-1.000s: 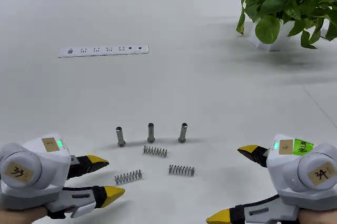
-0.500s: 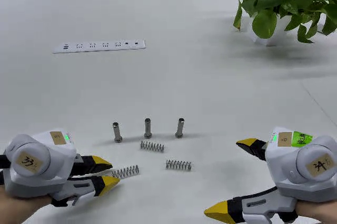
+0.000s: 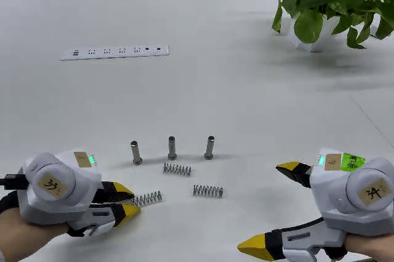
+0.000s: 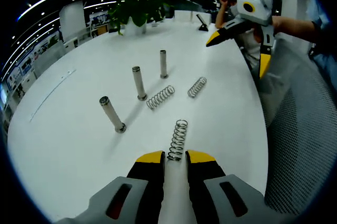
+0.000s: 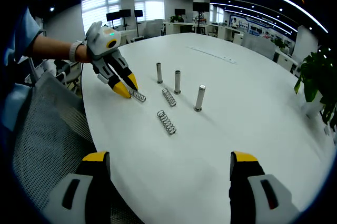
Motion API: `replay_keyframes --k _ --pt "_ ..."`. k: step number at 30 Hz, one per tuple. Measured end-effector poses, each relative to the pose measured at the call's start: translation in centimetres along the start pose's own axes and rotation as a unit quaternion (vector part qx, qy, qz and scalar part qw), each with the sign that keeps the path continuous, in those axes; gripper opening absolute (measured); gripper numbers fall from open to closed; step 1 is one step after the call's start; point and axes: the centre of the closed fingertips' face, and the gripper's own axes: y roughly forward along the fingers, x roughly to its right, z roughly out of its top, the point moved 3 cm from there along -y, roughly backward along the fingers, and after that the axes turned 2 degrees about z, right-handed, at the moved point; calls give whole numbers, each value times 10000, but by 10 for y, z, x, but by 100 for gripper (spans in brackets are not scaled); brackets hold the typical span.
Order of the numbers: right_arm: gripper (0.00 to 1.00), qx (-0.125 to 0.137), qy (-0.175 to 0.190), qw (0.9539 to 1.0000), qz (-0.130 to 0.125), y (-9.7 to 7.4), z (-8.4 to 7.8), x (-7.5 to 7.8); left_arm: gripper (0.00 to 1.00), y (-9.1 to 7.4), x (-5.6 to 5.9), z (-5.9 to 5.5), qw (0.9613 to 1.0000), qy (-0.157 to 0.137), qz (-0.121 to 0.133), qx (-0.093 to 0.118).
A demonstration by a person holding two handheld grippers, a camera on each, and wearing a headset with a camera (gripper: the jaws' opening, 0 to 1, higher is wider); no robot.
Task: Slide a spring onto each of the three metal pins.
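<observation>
— Where's the left claw (image 3: 130, 201)?
— Low at the near left, lying level. It's narrowly parted, with a tip on either side of the nearest spring (image 3: 146, 198).
— And the right claw (image 3: 261, 208)?
— Near right, spread wide, holding nothing. The middle spring (image 3: 177, 168) and right spring (image 3: 208, 190) lie flat on the table (image 3: 246, 90), just before three upright pins (image 3: 172, 147).

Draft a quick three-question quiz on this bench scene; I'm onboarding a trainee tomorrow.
1. True or false: one of the three pins already carries a spring.
2. Which gripper has the end of a spring between its jaws? A left; B right; C neither.
3. How many springs lie loose on the table?
Key: 1 false; 2 A, the left gripper; 3 three.
</observation>
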Motion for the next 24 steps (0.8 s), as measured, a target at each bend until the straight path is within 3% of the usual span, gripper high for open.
replay_keyframes --k 11,20,24 --pt "96 -12 -2 10000 32 1 -1 -1 13 1 -3 2 9992 297 27 -248" --pt "96 -23 -16 10000 54 1 0 -3 12 4 -3 3 9959 492 -27 -762" --pt "95 -11 -17 10000 58 1 0 -3 12 4 -3 2 9943 608 -24 -870"
